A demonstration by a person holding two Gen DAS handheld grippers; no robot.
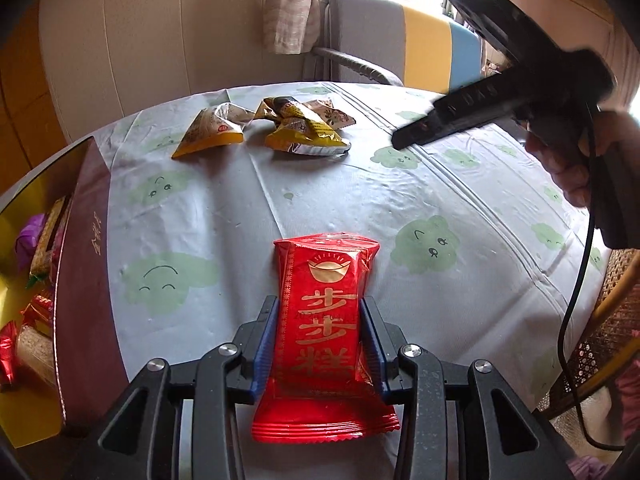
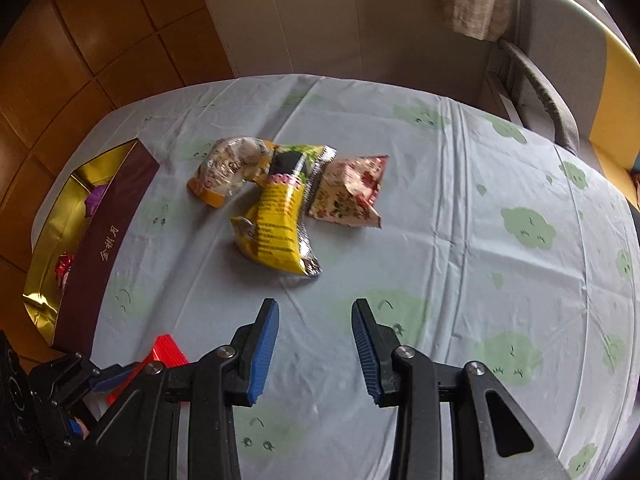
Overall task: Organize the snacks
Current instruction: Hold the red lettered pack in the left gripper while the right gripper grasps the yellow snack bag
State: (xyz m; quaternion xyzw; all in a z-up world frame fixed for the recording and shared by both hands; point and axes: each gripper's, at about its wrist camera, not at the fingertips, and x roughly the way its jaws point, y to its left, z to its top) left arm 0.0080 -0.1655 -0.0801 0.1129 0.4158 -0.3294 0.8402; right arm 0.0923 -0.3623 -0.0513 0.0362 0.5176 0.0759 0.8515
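Red snack packet (image 1: 326, 336) between left claw (image 1: 320, 312) pads

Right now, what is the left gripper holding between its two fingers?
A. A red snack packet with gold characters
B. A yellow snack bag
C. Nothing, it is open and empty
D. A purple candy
A: in the left wrist view the left gripper has its blue pads pressed on both sides of the red snack packet, while the yellow bag lies farther away on the table.
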